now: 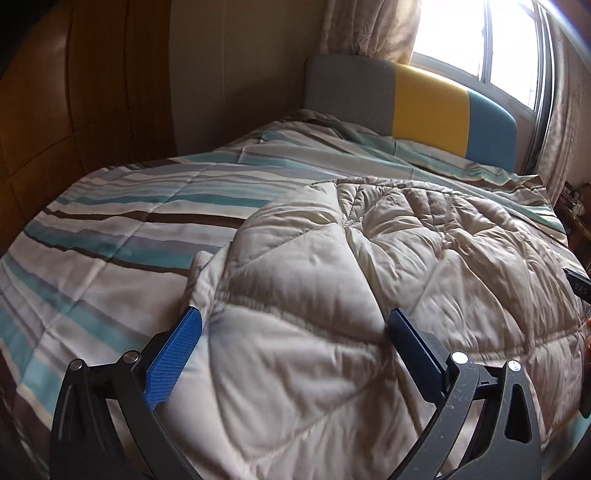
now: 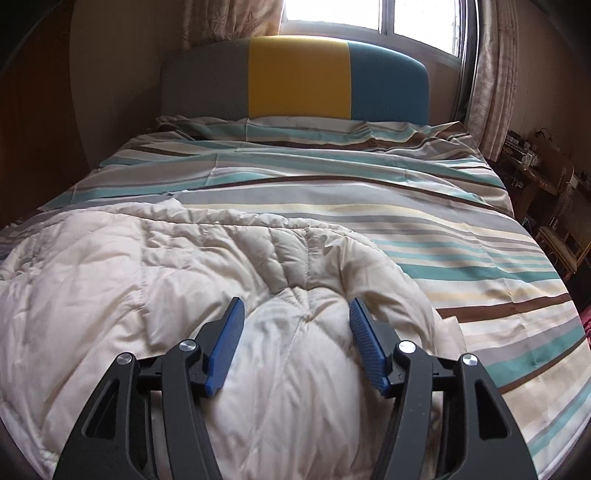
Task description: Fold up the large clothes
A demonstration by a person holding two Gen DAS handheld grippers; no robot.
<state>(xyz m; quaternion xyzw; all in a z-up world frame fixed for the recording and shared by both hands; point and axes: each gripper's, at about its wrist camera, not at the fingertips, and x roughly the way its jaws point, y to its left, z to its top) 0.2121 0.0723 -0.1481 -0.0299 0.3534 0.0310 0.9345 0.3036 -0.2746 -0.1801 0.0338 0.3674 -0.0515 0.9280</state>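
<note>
A large cream quilted garment (image 1: 369,266) lies bunched on the striped bedspread (image 1: 122,221). My left gripper (image 1: 295,317) is open, its blue pads (image 1: 177,354) wide apart over the garment's left part, with padded cloth bulging between them. In the right wrist view the same cream garment (image 2: 147,266) covers the near left of the bed. My right gripper (image 2: 297,306) is open, its blue pads (image 2: 365,343) spread around a puffy bulge near the garment's right edge. Nothing is clamped.
The bed has a grey, yellow and blue headboard (image 2: 299,77) under a bright window (image 2: 369,18) with curtains. A wooden wardrobe (image 1: 74,92) stands at the left. A cluttered wooden table (image 2: 546,173) stands right of the bed. Bare striped bedspread (image 2: 443,229) lies beyond the garment.
</note>
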